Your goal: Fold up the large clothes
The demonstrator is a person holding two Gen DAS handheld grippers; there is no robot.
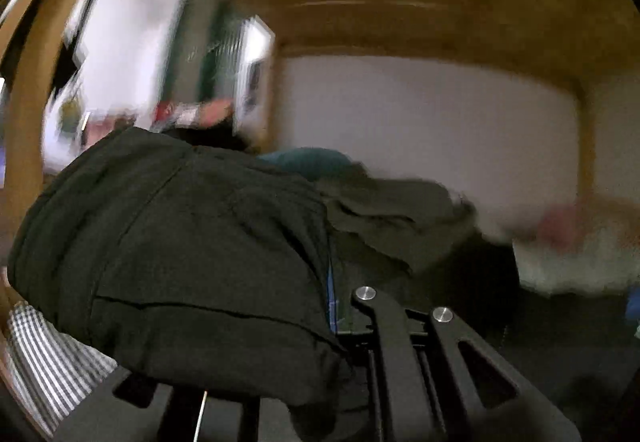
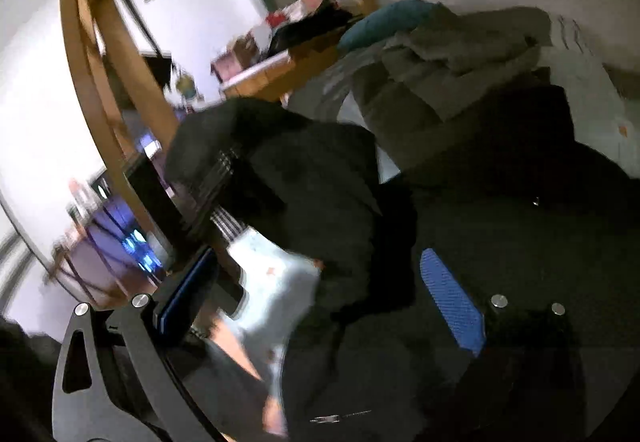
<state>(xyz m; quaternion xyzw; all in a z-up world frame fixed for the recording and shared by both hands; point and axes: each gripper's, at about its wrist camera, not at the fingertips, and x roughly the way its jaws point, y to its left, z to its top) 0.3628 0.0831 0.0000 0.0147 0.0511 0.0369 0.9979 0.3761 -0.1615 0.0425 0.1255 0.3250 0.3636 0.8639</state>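
Note:
A large black garment (image 1: 192, 242) fills the left wrist view and drapes over my left gripper (image 1: 334, 306), whose jaws are closed on its fabric; only a blue pad edge shows. In the right wrist view the same black garment (image 2: 320, 201) hangs bunched in the middle, held up by the other gripper at its top. My right gripper (image 2: 320, 294) is open, its blue pads (image 2: 452, 302) wide apart, with the cloth hanging between them and not pinched. Both views are blurred by motion.
A pile of olive-grey clothes (image 2: 452, 57) and a teal pillow (image 2: 384, 21) lie on the bed behind. A wooden bed frame post (image 2: 92, 81) stands at left. A white patterned sheet (image 2: 276, 274) lies below. A striped cloth (image 1: 44, 354) shows at lower left.

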